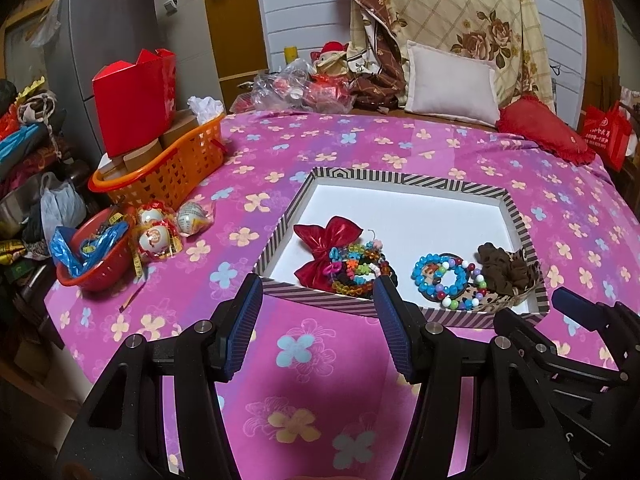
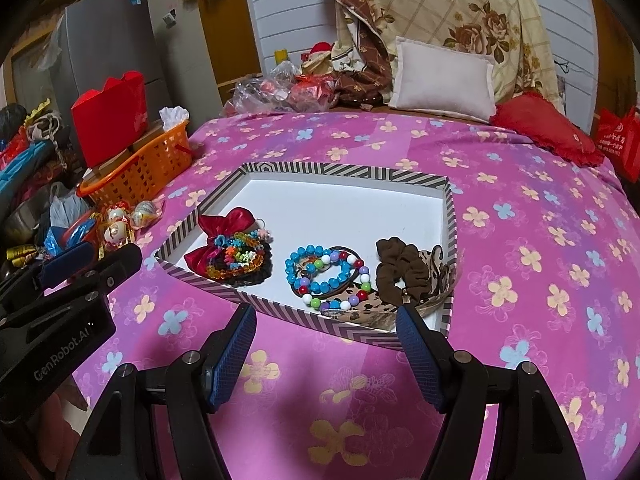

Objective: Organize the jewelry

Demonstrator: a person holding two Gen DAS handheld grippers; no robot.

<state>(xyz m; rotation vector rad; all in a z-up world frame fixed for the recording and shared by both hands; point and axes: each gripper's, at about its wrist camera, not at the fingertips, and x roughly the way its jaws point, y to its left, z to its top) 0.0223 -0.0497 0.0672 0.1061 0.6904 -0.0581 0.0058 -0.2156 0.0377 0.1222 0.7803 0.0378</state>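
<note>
A striped box lid (image 1: 404, 180) (image 2: 344, 172) with a white floor lies on the pink floral cloth. In it lie a red satin pouch (image 1: 326, 240) (image 2: 224, 220), a pile of colourful bead bracelets (image 1: 356, 268) (image 2: 240, 258), blue and multicolour bead bracelets (image 1: 444, 280) (image 2: 324, 274), a brown scrunchie (image 1: 504, 268) (image 2: 400, 268) and a leopard-print band (image 1: 500, 300) (image 2: 432, 280). My left gripper (image 1: 316, 292) is open and empty, just short of the box's near edge. My right gripper (image 2: 326, 322) is open and empty at the near edge, and it shows at the right of the left wrist view (image 1: 580, 312).
An orange basket (image 1: 172, 160) (image 2: 140, 172) with a red box (image 1: 136, 100) stands at the left. A red bowl (image 1: 96, 256) and wrapped balls (image 1: 160, 232) lie near the left table edge. Pillows (image 1: 452, 84) and a red cushion (image 1: 544, 128) lie at the back.
</note>
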